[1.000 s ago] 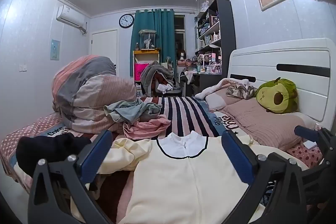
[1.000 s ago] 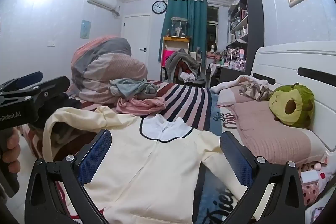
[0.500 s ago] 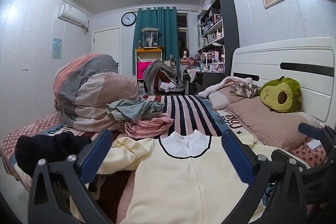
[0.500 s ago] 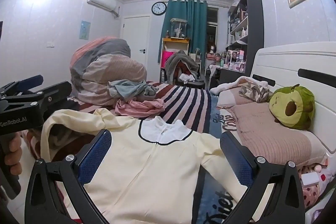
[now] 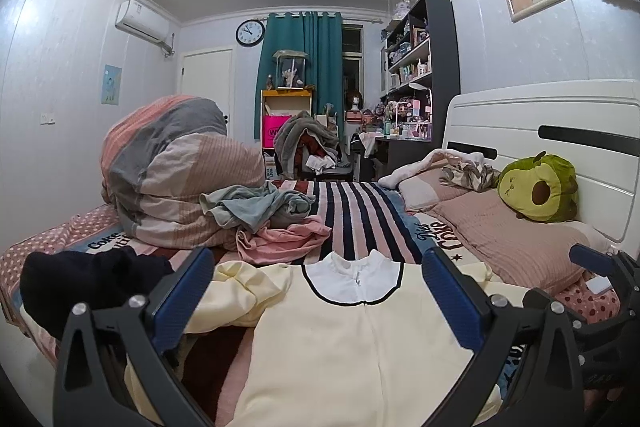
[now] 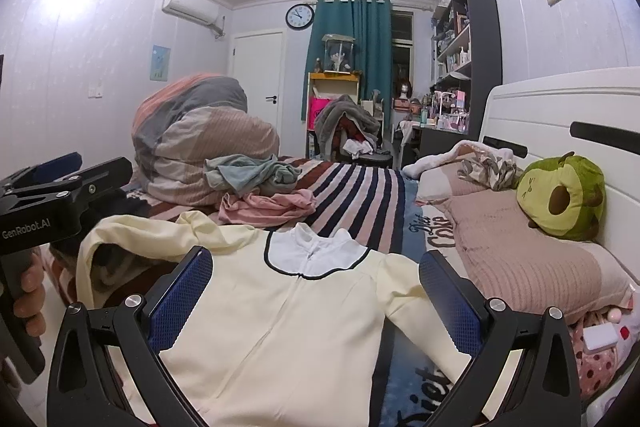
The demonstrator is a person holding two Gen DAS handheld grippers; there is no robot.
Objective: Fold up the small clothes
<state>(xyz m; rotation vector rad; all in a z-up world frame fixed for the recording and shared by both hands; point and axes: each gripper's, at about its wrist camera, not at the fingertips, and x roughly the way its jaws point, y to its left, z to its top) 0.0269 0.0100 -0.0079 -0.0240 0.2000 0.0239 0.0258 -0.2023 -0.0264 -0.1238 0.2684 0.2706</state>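
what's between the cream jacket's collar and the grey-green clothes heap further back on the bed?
A crumpled pink garment lies between the cream jacket and the grey-green heap, plus bare striped bedspread. Both wrist views show it.

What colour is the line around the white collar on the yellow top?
Black. A thin black line edges the white collar of the cream top, clearest in the right wrist view.
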